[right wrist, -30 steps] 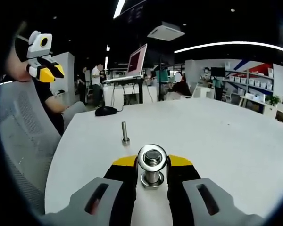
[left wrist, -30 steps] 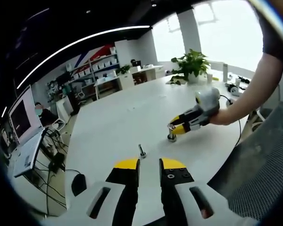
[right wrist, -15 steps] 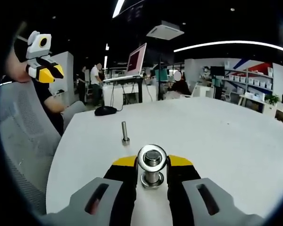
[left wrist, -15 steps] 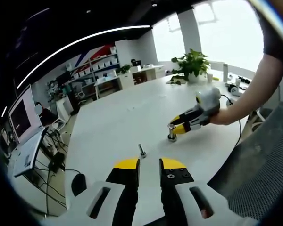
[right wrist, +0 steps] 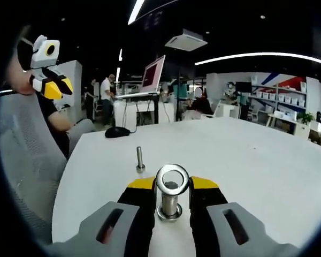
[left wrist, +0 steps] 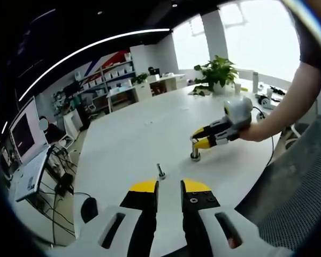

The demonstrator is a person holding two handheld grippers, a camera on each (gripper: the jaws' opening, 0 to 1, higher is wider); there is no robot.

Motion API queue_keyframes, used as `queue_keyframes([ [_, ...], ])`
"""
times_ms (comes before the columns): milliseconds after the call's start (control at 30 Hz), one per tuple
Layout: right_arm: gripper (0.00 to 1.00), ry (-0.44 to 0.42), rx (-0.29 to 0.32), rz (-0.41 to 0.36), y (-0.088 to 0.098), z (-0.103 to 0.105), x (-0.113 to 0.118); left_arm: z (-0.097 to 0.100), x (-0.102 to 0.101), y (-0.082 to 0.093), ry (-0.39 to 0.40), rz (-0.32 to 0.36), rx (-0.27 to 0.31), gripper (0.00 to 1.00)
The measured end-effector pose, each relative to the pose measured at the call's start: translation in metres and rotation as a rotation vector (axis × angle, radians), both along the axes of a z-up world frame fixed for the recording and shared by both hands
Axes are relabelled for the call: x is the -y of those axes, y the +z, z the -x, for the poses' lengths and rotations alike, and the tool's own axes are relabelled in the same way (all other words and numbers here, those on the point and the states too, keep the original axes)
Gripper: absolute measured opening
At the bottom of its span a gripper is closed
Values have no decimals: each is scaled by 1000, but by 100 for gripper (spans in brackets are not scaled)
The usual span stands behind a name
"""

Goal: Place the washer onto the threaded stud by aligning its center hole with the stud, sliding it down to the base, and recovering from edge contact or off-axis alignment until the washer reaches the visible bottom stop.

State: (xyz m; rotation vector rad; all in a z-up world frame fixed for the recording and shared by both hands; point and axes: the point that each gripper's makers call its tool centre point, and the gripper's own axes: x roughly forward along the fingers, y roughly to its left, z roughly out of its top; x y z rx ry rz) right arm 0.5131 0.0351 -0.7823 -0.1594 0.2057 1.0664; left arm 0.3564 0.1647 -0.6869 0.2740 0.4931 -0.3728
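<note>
- In the right gripper view, the right gripper (right wrist: 171,184) rises at the bottom centre, its yellow tips closed on the washer (right wrist: 172,178), held on edge with its hole facing the camera.
- Just under the washer, between the tips, the threaded stud (right wrist: 169,202) stands upright on the white worktop (right wrist: 257,160). Its long axis is vertical, so I judge the ring must tip flat and centre over the stud's top.
- A second slim stud (right wrist: 139,159) stands farther back, left of centre.
- The left gripper (right wrist: 49,80) hangs at the upper left, well apart; the right hand is plainly nearer.
- In the left gripper view, the left gripper (left wrist: 169,187) stands slightly open and empty at the bottom.
- Against a second ago, the washer sits higher above the stud, whose top no longer fills the hole.
</note>
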Motion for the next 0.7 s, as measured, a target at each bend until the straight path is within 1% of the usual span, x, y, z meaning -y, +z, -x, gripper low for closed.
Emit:
queue_keyframes([
  [33,25,8,-10,18,-6,-2,-3,0,0,0,-1,-2,0,15],
  [67,25,19,-6,32,-9,0,-4,0,0,0,-1,-2,2,15],
  [100,25,22,6,29,-9,0,-4,0,0,1,-2,0,4,15],
  [167,25,11,-14,17,-8,1,-3,0,0,0,-1,-1,0,15],
  [233,25,14,-17,15,-7,5,-2,-1,0,1,0,-1,5,15],
  [333,25,20,-14,52,-12,7,-1,0,-1,0,2,1,0,15],
  [400,25,10,-30,50,-13,6,0,0,-1,0,1,2,0,15],
  [433,25,1,-48,66,-15,5,2,0,-1,1,1,2,2,15],
  [533,25,-4,-58,102,-19,3,3,0,0,0,0,1,-2,15],
  [600,25,5,-73,111,-17,6,1,0,0,0,0,1,-1,15],
  [700,25,23,-55,170,-22,6,-2,0,-1,0,1,2,0,15],
])
